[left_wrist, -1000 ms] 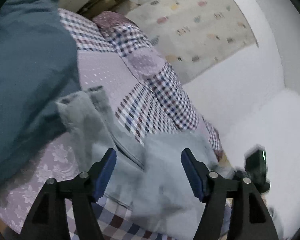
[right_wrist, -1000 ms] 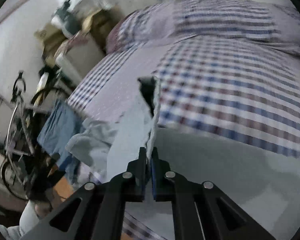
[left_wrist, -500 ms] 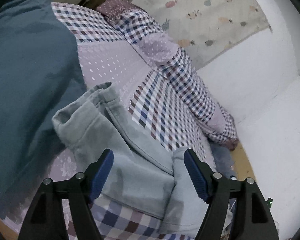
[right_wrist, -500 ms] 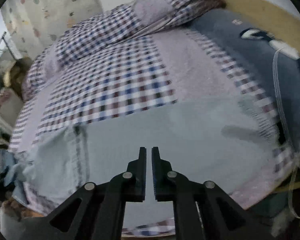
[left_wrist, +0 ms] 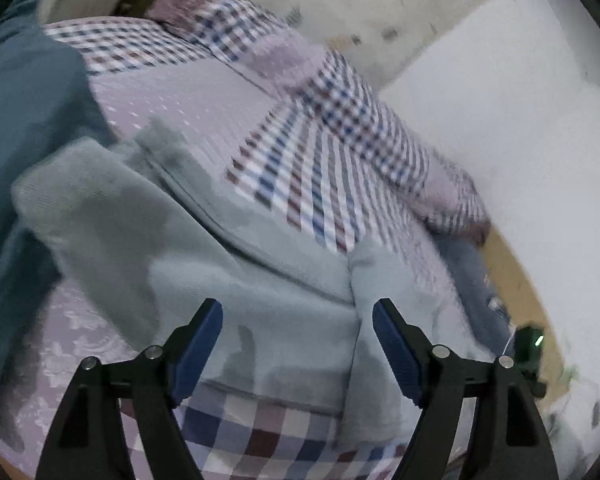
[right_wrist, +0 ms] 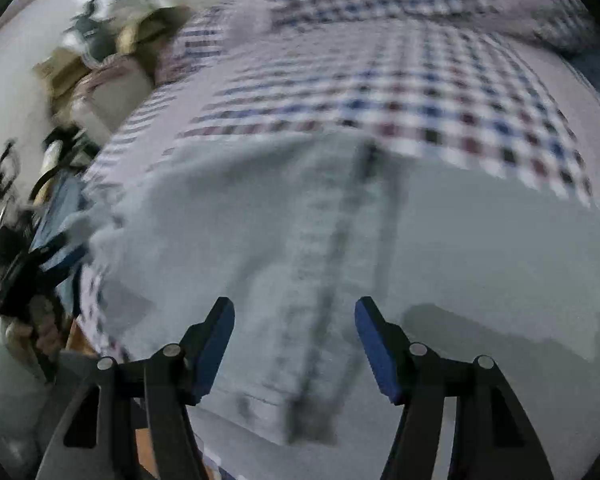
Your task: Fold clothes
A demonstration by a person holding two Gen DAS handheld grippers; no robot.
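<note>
Your left claw (left_wrist: pixel 298 308) stands wide, its blue pads (left_wrist: pixel 198 346) apart with nothing pressed between them; its jaws have just been opening a little further. It hangs over the grey garment (left_wrist: pixel 228 280), which lies spread on the bed (left_wrist: pixel 188 104) near the bed's front edge. In the left wrist view the garment runs from the left side of the bed, where one end lies partly doubled over, toward the right side, where another part lies as a raised fold (left_wrist: pixel 384 320) just inside the right pad. A teal cloth (left_wrist: pixel 24 120) lies along the bed's left side, touching the garment's far end. The bed cover shows a chequered panel (left_wrist: pixel 312 184) beyond the garment and a pale flowered strip at the front left corner.

Your right claw (right_wrist: pixel 294 312) also stands open, its jaws having just been opening from nearly closed; the grey garment (right_wrist: pixel 480 248) lies below and between the pads, but neither pad presses on it. In the right wrist view a darker seam (right_wrist: pixel 340 264) runs down the garment from the chequered panel (right_wrist: pixel 440 112) toward the bed's front edge, passing between the two fingers. This view is blurred. Off the bed's left edge lie blue clothes (right_wrist: pixel 60 216) and cluttered furniture, too smeared to make out further.
</note>
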